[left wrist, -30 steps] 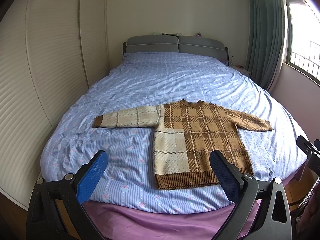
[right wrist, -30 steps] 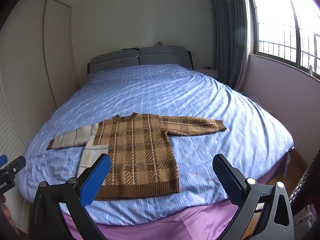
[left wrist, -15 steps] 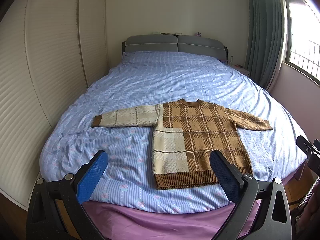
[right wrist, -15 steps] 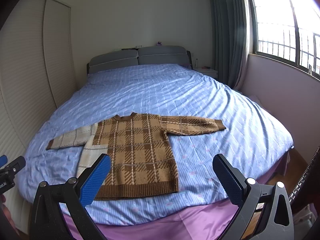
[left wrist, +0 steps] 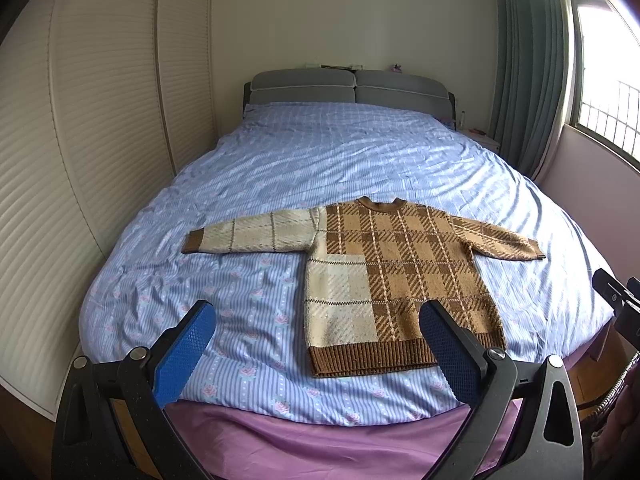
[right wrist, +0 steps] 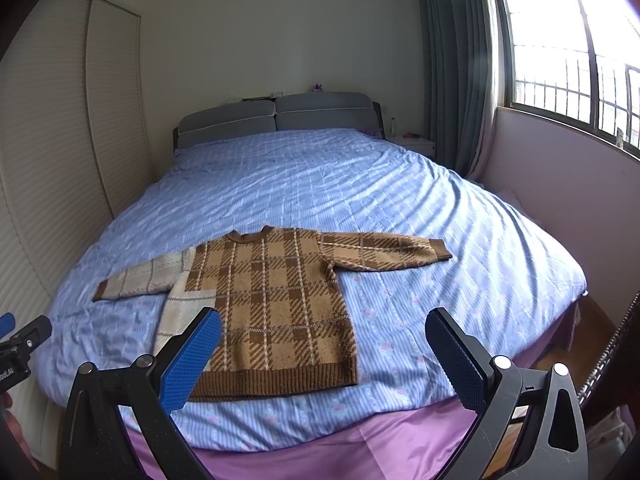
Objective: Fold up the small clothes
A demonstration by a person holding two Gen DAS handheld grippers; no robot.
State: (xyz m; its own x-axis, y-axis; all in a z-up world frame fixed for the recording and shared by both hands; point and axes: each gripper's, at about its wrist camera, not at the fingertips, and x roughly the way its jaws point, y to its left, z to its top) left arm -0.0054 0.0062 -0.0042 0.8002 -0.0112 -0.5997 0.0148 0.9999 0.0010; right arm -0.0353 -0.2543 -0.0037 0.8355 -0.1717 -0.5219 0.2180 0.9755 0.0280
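Both hand-held grippers slightly nearer sweater [left wrist: 400,280]

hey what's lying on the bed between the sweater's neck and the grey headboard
Nothing but bare blue quilt between the plaid sweater and headboard, clearest in the right wrist view.

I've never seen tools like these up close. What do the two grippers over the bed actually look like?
Both look alike. The left gripper and right gripper each have two matte black angular fingers with silver round bolts, faced with bright blue pads textured in a fine grid. Small triangular cut-outs pierce the black frames. No sleeves are visible.
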